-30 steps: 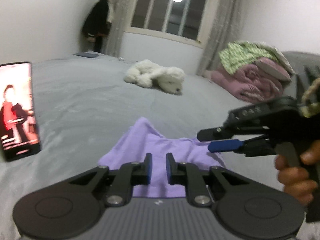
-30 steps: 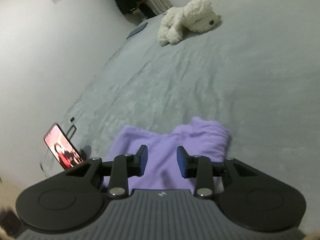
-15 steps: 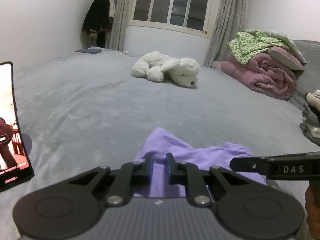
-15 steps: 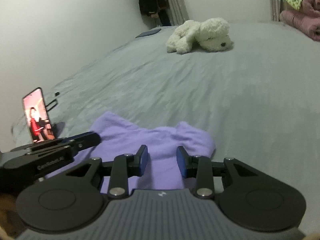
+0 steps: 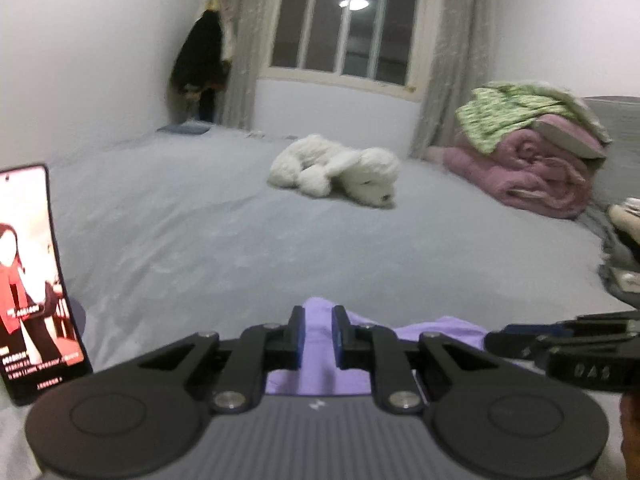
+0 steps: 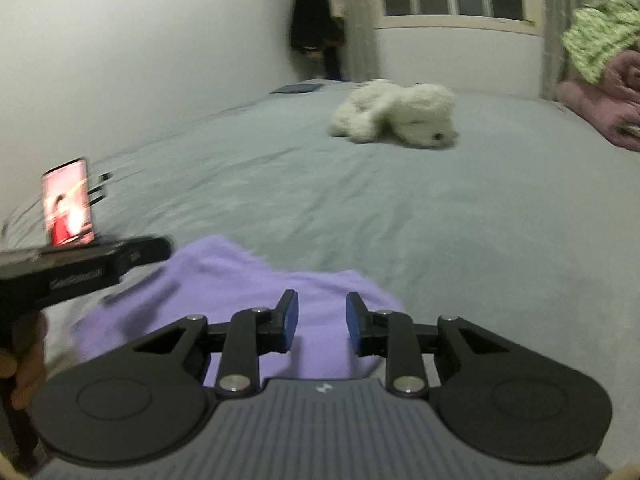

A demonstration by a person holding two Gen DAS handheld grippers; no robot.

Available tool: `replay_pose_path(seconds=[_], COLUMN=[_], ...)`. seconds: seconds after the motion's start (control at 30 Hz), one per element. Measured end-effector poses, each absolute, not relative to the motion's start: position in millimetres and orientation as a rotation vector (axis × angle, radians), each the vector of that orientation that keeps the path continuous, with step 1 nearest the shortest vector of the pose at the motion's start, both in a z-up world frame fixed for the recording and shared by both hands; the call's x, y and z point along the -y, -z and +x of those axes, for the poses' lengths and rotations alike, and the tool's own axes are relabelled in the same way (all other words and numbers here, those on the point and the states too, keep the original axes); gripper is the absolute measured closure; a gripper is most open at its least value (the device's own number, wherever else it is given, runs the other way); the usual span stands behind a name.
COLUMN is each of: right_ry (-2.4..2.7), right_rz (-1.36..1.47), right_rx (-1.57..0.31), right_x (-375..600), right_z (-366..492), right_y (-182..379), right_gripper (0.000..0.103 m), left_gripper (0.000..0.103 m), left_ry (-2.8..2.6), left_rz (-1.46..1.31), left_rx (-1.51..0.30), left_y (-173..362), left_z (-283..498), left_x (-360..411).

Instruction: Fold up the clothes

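A purple garment (image 5: 440, 330) (image 6: 240, 276) lies bunched on the grey bed (image 5: 240, 240). My left gripper (image 5: 316, 312) hovers at its near edge, with a narrow gap between the fingers. The cloth's tip shows through that gap, not pinched. My right gripper (image 6: 322, 300) is open wider above the garment's right part, and nothing is between its pads. In the right wrist view the left gripper (image 6: 160, 246) reaches over the garment's left corner. In the left wrist view the right gripper (image 5: 496, 340) comes in from the right, beside the cloth.
A lit phone (image 5: 30, 272) (image 6: 68, 204) stands propped at the left. A white plush dog (image 5: 336, 168) (image 6: 396, 116) lies mid-bed. Pink and green bedding (image 5: 528, 160) is stacked at the right, with more clothes (image 5: 624, 240) at the right edge. A dark coat (image 5: 200, 60) hangs in the far corner.
Both views have tilted up and drawn back, so less of the purple garment shows past the fingers. The right gripper's gap has narrowed a little. The left gap is unchanged.
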State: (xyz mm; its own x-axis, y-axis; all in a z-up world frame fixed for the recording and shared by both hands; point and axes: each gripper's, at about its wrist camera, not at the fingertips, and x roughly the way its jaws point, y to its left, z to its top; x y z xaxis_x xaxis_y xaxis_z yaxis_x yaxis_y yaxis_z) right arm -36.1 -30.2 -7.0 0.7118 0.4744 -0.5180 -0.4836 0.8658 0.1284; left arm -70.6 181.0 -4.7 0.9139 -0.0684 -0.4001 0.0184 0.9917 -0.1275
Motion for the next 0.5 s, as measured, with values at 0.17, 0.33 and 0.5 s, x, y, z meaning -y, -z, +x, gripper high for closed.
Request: replay_pose_path(seconds=[0.17,0.33,0.5], right_ry=[-0.629,-0.671,-0.708], right_rz=[-0.091,-0.175,-0.257], right_rx=[-0.577,-0.586,-0.575], right_x=[19.2,15.5,24.5], right_z=[-63.4,-81.4,-99.2], right_y=[8.3,19.0,24.0], right_gripper=[0.075,0.075,0.072], left_gripper=[0.089,0.089,0.089], left_ry=[0.153,0.165,0.167], left_rz=[-0.053,-0.021,-0.02], left_rx=[-0.42,-0.457,-0.48], left_y=[10.8,20.4,24.0], left_z=[-90.8,-100.5,-109.2], left_x=[-175.7,-182.0,-191.9])
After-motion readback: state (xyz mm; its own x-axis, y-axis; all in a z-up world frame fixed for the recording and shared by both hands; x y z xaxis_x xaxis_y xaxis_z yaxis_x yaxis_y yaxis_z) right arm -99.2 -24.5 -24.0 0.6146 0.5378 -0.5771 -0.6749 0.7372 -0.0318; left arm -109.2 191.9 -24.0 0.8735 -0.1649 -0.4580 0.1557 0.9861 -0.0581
